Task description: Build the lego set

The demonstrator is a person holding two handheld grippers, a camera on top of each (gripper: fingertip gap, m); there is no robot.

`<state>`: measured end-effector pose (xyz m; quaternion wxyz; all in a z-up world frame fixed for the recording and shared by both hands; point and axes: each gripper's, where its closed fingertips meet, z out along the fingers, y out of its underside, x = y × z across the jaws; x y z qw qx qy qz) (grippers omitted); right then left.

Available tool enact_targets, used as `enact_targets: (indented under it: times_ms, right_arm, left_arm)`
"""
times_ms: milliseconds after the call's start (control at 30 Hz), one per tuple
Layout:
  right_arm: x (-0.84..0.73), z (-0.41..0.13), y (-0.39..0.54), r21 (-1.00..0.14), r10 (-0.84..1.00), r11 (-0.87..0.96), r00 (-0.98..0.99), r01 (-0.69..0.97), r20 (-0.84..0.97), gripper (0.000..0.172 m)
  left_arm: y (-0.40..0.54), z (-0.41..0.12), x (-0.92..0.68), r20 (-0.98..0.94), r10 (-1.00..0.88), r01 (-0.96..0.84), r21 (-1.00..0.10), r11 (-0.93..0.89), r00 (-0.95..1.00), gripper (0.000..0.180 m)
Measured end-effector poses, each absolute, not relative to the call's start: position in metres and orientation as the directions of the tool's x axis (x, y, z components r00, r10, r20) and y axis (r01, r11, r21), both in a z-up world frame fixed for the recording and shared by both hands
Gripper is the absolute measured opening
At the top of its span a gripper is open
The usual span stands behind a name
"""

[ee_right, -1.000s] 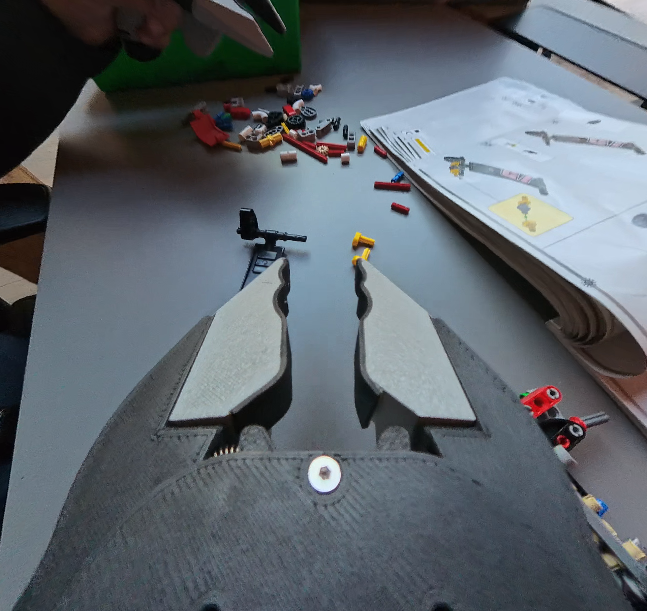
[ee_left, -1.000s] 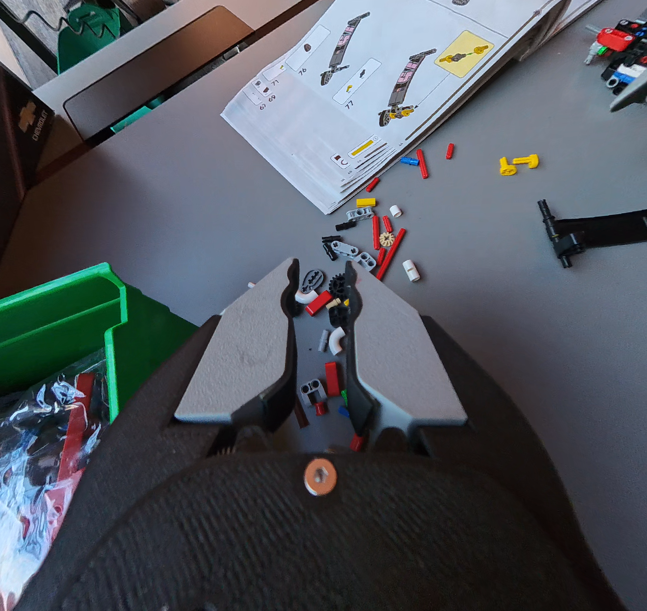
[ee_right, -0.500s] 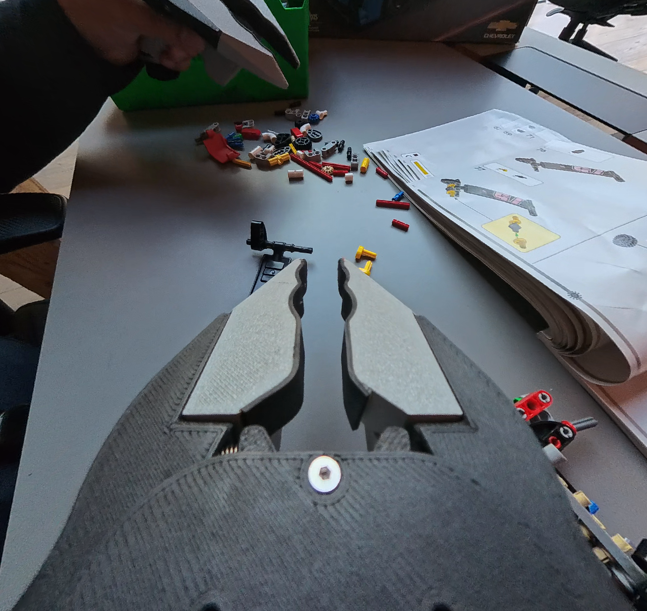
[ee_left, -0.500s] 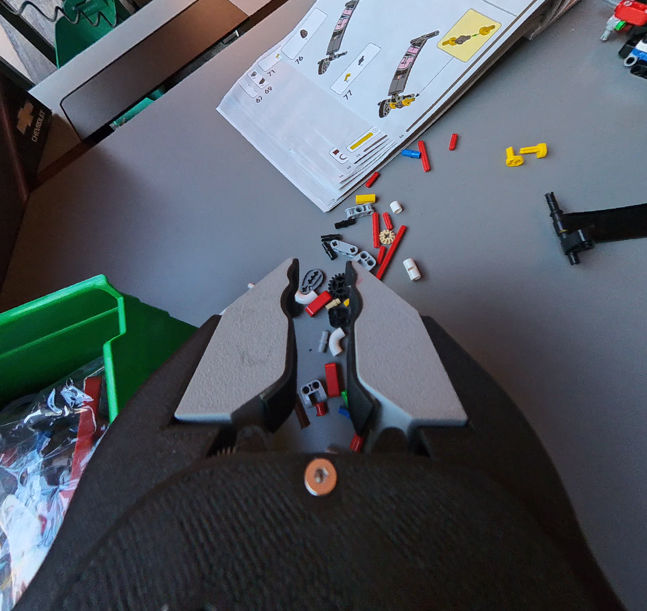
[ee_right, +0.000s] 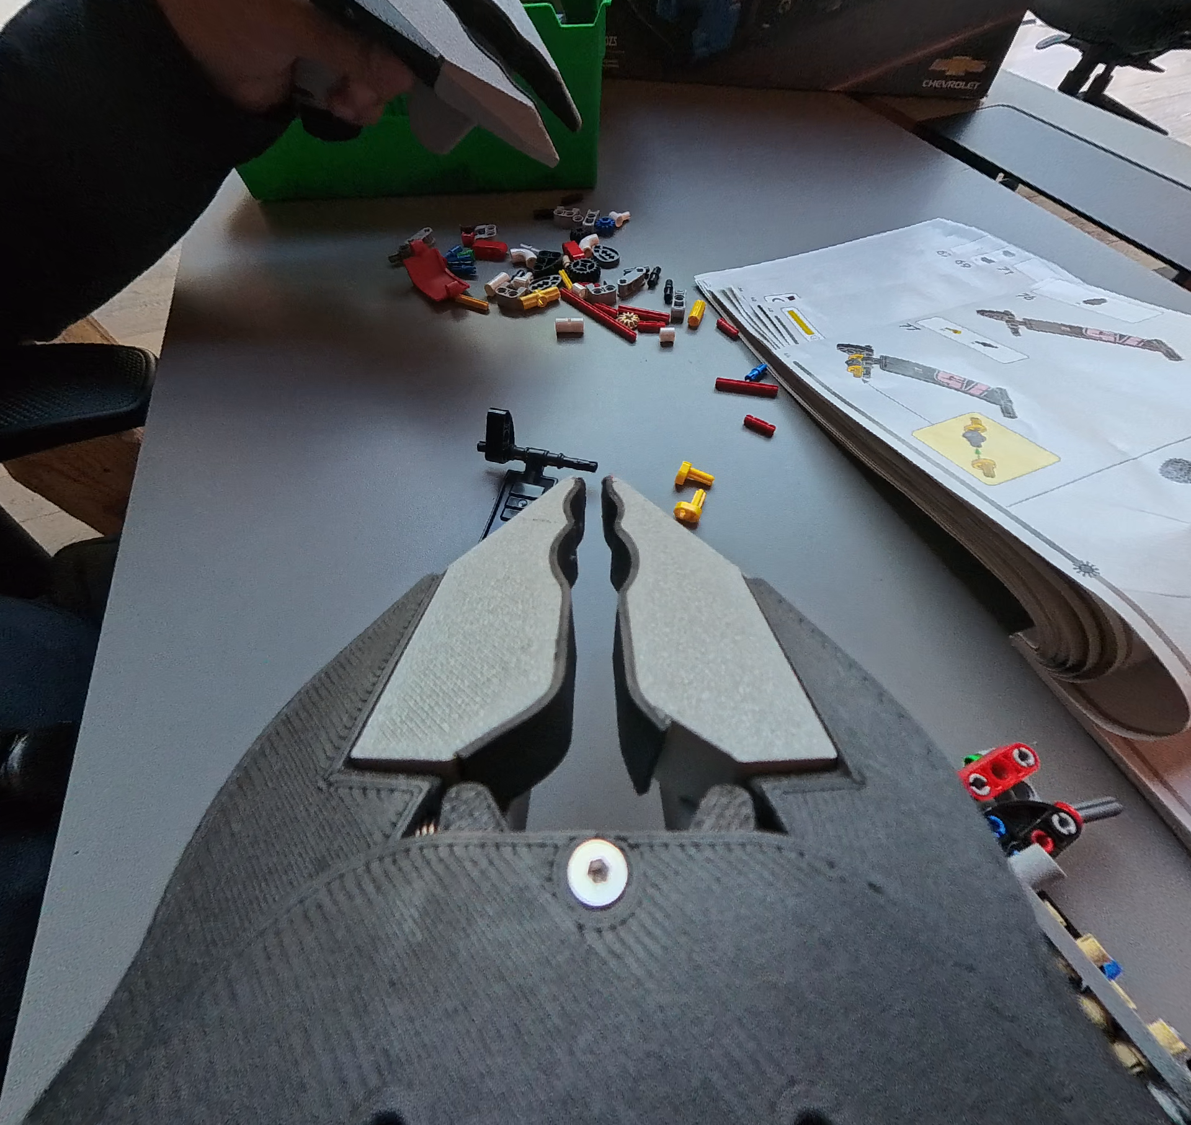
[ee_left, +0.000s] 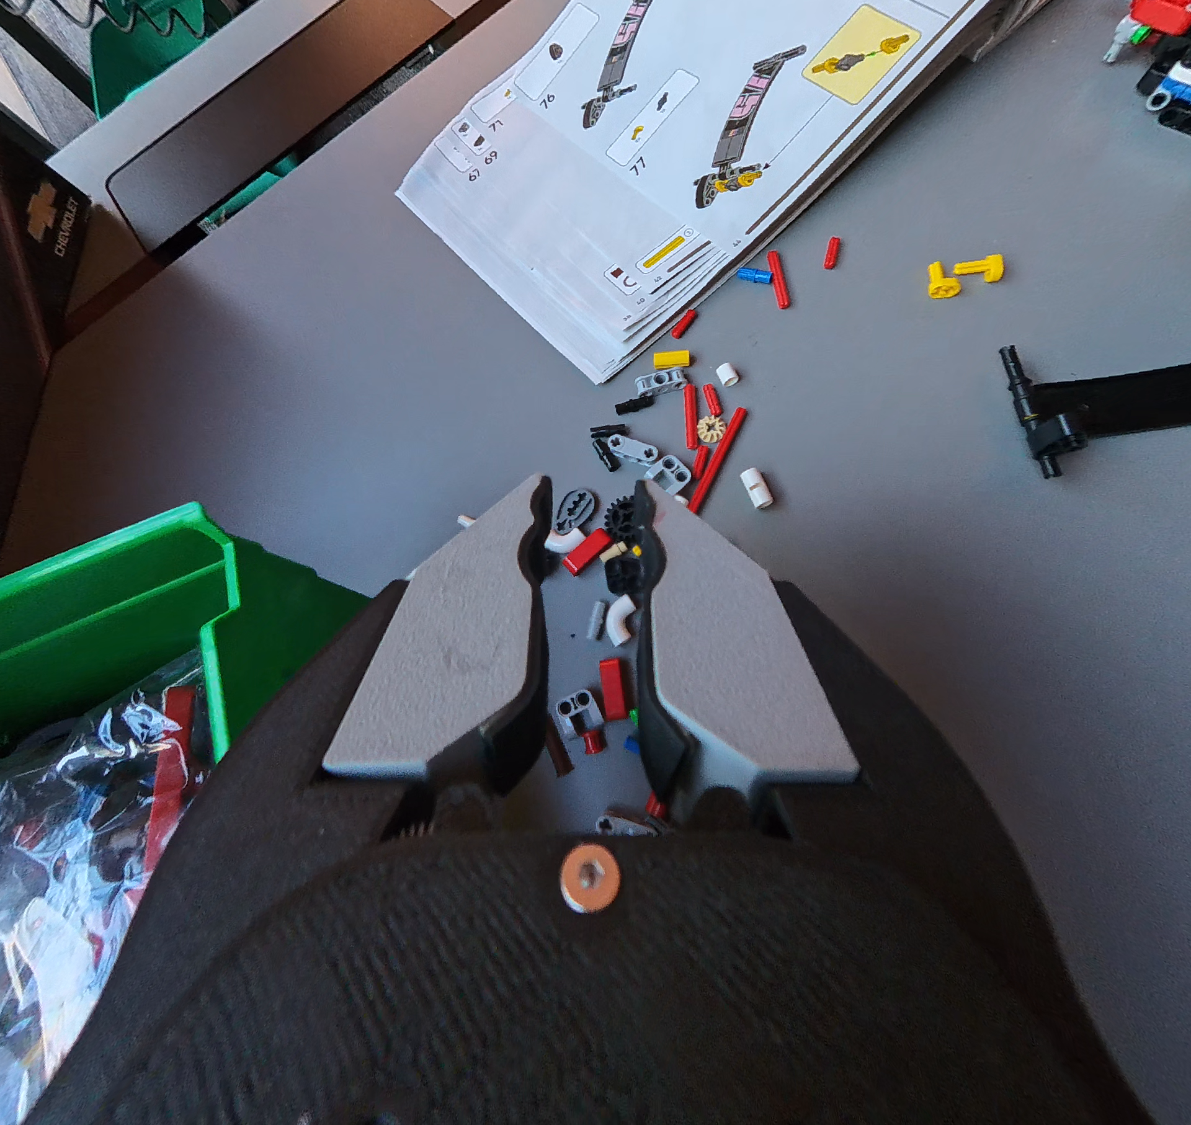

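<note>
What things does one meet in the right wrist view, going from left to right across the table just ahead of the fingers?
Black long piece → right gripper → two yellow pins → short red pin → open instruction booklet.

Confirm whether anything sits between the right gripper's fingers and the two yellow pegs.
Nothing visible. The yellow pegs lie just right of the right gripper, with only bare grey table between. The black axle piece lies on the opposite side, to the left.
</note>
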<state>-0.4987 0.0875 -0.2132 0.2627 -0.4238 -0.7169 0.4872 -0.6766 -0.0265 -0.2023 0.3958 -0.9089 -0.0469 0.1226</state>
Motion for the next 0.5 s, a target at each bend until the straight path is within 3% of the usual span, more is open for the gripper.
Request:
enact_targets:
  times_ms: [500]
  right_arm:
    - [-0.4969,-0.213,0.0833,-0.922,0.854,0.175,-0.519,0.347,-0.034,0.0]
  left_arm:
    - [-0.0333,-0.1934,-0.6817,-0.192,0.213,0.001,-0.741,-0.672,0.958,0.022]
